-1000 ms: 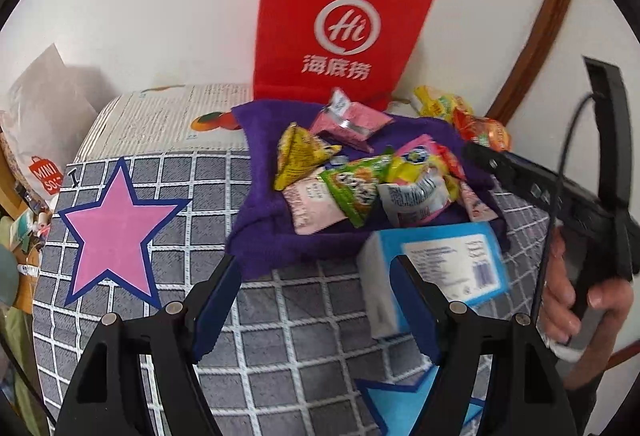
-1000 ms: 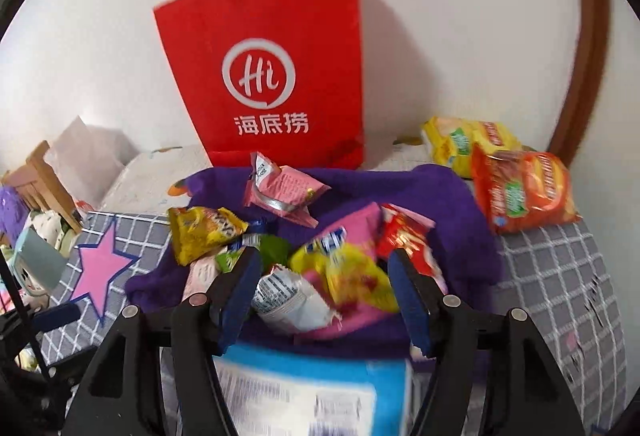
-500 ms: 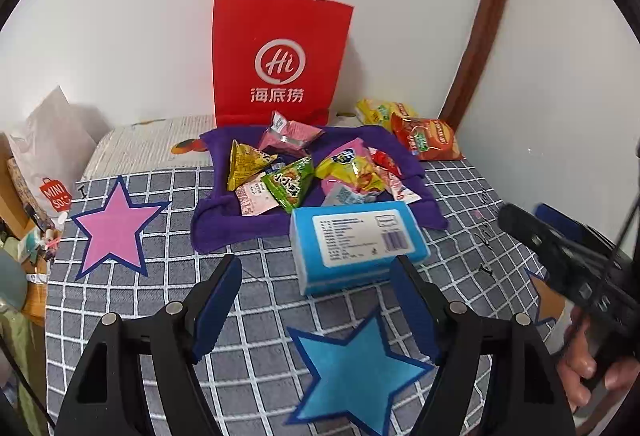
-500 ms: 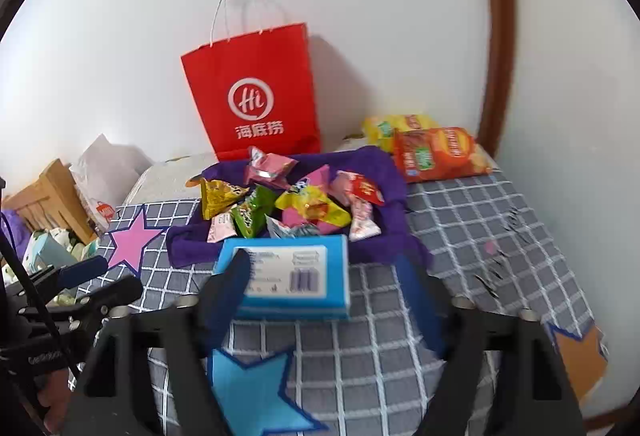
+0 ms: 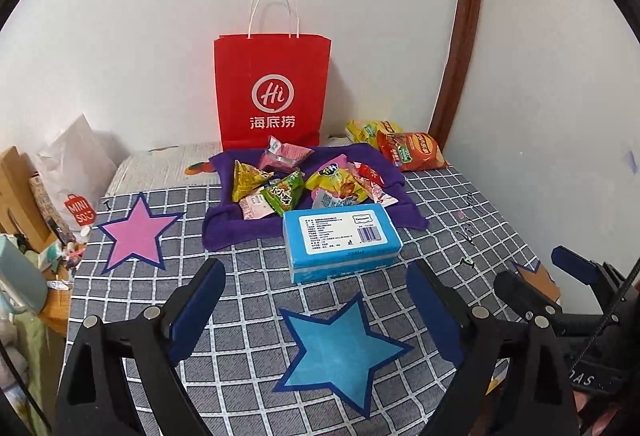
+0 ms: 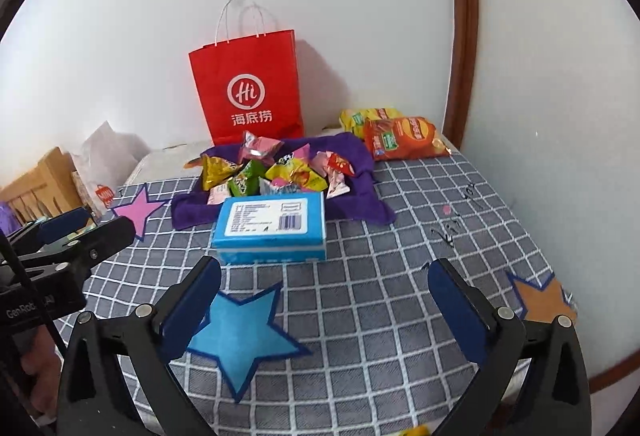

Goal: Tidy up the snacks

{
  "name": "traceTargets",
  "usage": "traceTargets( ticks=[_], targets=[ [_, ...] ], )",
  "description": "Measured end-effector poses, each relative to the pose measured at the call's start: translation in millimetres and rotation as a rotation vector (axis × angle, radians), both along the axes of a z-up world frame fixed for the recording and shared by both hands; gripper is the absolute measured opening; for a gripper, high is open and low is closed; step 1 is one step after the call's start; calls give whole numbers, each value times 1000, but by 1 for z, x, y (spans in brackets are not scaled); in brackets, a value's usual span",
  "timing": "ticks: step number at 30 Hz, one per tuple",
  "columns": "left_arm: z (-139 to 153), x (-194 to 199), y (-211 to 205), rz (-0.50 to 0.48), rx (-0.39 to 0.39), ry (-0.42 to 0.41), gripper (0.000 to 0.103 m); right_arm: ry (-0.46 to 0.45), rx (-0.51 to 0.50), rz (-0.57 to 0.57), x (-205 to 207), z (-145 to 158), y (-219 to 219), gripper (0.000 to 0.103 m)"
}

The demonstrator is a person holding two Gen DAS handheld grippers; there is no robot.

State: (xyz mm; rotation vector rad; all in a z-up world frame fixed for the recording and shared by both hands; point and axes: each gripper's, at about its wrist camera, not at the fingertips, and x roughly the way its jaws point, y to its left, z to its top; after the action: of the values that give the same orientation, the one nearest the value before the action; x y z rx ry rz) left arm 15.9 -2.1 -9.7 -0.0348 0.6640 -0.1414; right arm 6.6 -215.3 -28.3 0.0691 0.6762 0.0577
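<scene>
Several small snack packets (image 5: pixel 304 180) (image 6: pixel 276 168) lie heaped on a purple cloth (image 5: pixel 224 232) (image 6: pixel 360 204) at the back of the checked table. A blue box (image 5: pixel 340 240) (image 6: pixel 272 228) sits flat in front of the cloth. Two chip bags (image 5: pixel 412 152) (image 6: pixel 404 138), one yellow and one orange, rest at the back right. My left gripper (image 5: pixel 316 284) and right gripper (image 6: pixel 324 280) hang well short of the box. Both jaws are opening and hold nothing.
A red paper bag (image 5: pixel 272 88) (image 6: pixel 248 88) stands against the wall behind the cloth. The tablecloth (image 5: pixel 240 276) carries a pink star (image 5: pixel 136 232), a blue star (image 5: pixel 340 348) (image 6: pixel 240 336) and an orange star (image 6: pixel 544 300). Clutter and a white bag (image 5: pixel 80 172) crowd the left edge.
Both grippers have pulled back from the snack pile and risen, so the whole table now shows. The jaws of both stand wider. The blue box lies where it was.
</scene>
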Motion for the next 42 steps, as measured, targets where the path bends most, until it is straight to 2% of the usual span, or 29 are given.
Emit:
traceTargets(
  ticks=[3,42],
  targets=[
    [2,-4,1,3,-3,-2,92,-11,-37,-14,-6,3,5,102],
    [11,-11,-3,14,15,-21,92,-30,-6,-36,-17,10,1,102]
  ],
)
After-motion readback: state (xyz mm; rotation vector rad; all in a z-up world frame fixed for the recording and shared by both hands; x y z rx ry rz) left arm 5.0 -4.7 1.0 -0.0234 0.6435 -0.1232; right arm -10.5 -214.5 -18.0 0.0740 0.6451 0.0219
